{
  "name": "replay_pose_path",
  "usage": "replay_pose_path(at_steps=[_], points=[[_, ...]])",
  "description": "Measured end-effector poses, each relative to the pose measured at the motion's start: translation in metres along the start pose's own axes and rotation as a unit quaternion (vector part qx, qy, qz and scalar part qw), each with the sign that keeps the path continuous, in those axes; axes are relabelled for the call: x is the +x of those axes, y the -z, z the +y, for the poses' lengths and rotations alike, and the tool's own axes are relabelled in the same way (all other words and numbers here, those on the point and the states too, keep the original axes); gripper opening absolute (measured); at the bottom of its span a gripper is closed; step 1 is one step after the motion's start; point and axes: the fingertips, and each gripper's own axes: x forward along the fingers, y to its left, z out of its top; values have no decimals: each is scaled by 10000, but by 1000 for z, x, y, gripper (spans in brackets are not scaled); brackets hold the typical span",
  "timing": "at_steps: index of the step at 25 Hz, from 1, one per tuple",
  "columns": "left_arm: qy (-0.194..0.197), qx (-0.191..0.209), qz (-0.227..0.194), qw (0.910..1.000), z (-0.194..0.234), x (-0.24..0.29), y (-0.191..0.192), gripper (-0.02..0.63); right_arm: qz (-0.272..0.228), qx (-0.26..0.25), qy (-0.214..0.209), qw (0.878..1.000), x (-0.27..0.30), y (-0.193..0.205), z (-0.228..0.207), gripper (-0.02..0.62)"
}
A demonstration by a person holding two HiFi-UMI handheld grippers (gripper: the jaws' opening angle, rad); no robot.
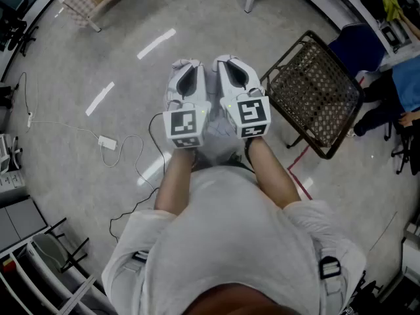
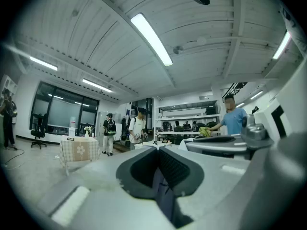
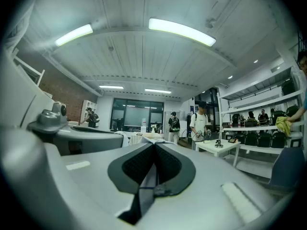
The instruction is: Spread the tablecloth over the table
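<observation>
The person stands on open floor w/ both tools held side by side at chest height, pointing fwd. The left gripper has its 2 jaws pressed together. Its own view shows the dark pads meeting at the tip w/ nothing between them. The right gripper is the same: jaws closed flat on each other and empty, w/ only a dark strip of the tool itself in the seam.

The tablecloth is well apart from both tools, at the far upper left of the head view. It's a pale checked cloth w/ a flower motif, and it looks draped over a small table already. The left gripper view shows it hanging down the front of that table. Whether it lies square or needs straightening can't be told from this far.

Nearer by are a black mesh chair, to the person's right, and a cable trailing over the floor at left.

Likely handling: thin fabric, light, limp, no stiffness, so it'll sag and fold wherever it isn't held. Best taken by 2 adjacent corners or along 1 hem, 1 gripper each, pinching a small fold of cloth so it doesn't slip out. Both sets of jaws would need opening 1st.
</observation>
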Motion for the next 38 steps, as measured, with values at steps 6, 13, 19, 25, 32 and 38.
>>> replay_pose_path(at_steps=[6,13,19,25,32,38], points=[[-30,-71,112,9999,4,-4,4,23,81,15,-64,9999,-1,3,6,6],[17,-153,156,9998,-2,1,2,23,166,26,3,9999,-2,8,2,6],[209,-163,113,9996,-19,18,-4,23,183,63,307,9993,-3,6,-25,8],[257,-140,201,9994,-22,22,4,23,256,189,367,9988,-5,18,-30,8],[319,-146,338,9988,-34,28,15,23,316,348,448,9979,-12,29,-44,8],[350,-120,373,9986,-40,36,19,23,358,432,447,9974,-13,36,-53,8]])
